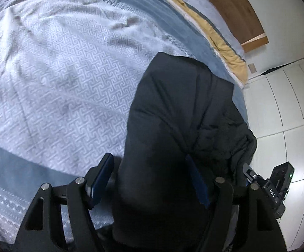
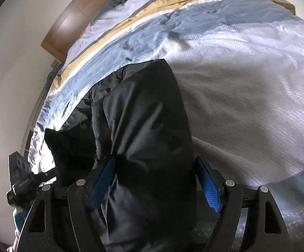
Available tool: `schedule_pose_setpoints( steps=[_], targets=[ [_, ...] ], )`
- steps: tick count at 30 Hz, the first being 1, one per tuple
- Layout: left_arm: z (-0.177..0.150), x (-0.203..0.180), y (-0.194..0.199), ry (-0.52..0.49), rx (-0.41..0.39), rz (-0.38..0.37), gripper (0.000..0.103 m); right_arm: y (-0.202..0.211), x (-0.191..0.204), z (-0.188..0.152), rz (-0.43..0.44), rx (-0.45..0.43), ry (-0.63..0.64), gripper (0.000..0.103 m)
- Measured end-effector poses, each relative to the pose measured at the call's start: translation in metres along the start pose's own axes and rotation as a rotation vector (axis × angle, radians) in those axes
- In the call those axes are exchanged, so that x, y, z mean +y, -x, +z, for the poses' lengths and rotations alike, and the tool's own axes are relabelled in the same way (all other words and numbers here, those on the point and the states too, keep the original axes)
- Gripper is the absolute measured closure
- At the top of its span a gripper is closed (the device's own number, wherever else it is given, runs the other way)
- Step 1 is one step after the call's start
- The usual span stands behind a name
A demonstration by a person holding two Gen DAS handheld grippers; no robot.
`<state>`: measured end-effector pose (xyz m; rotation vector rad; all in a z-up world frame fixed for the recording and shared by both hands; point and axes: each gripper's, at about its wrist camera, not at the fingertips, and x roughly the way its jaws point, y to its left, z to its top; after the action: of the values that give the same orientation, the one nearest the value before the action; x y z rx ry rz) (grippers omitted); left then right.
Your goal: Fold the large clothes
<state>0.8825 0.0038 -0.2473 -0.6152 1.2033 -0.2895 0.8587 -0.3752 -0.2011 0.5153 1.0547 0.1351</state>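
Black padded jacket (image 1: 183, 115) hangs above the bedspread (image 1: 57, 63), between the wide-apart jaws of both left gripper (image 1: 152, 180) and right gripper (image 2: 156, 180); whether either grips, cannot tell. Advice: lower evenly, edges aligned.

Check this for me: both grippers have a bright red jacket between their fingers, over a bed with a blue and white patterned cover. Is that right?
Not quite. The jacket is black, not red, as both wrist views show. The rest holds: it lies between the fingers of the left gripper and the right gripper, over the bed cover, blue and white.
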Motion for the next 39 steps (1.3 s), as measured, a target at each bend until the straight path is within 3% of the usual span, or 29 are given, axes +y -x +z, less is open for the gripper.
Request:
schedule_pose_setpoints(
  steps=[1, 2, 3, 4, 6, 9, 14, 24, 31, 39],
  targets=[
    [0.0, -0.003, 0.0, -0.005, -0.011, 0.01, 0.047, -0.003, 0.003, 0.002, -0.004, 0.001, 0.005, 0.047],
    [0.0, -0.006, -0.002, -0.014, -0.013, 0.017, 0.074, -0.004, 0.005, 0.003, -0.013, 0.004, 0.018, 0.062],
    [0.001, -0.01, -0.006, -0.021, -0.001, 0.031, 0.087, -0.004, 0.009, 0.003, -0.031, 0.008, 0.036, 0.071],
    [0.001, -0.015, -0.007, -0.034, -0.003, 0.048, 0.089, -0.004, 0.011, 0.003, -0.045, 0.008, 0.054, 0.083],
    [-0.001, -0.023, -0.005, -0.073, -0.016, 0.065, 0.095, 0.002, 0.017, 0.0, -0.062, 0.004, 0.093, 0.089],
    [-0.006, -0.029, 0.003, -0.112, -0.027, 0.071, 0.097, 0.017, 0.019, -0.004, -0.064, -0.011, 0.126, 0.093],
    [-0.029, -0.035, 0.043, -0.156, -0.047, 0.012, 0.097, 0.064, 0.031, -0.017, 0.019, -0.059, 0.212, 0.094],
    [-0.097, -0.024, 0.129, -0.166, -0.106, -0.102, 0.097, 0.149, 0.045, -0.081, 0.153, -0.123, 0.267, 0.095],
    [-0.157, -0.009, 0.157, -0.193, -0.11, -0.132, 0.097, 0.17, 0.029, -0.135, 0.214, -0.129, 0.224, 0.095],
    [-0.207, 0.026, 0.159, -0.195, -0.094, -0.162, 0.098, 0.156, -0.012, -0.19, 0.226, -0.103, 0.132, 0.094]
  ],
)
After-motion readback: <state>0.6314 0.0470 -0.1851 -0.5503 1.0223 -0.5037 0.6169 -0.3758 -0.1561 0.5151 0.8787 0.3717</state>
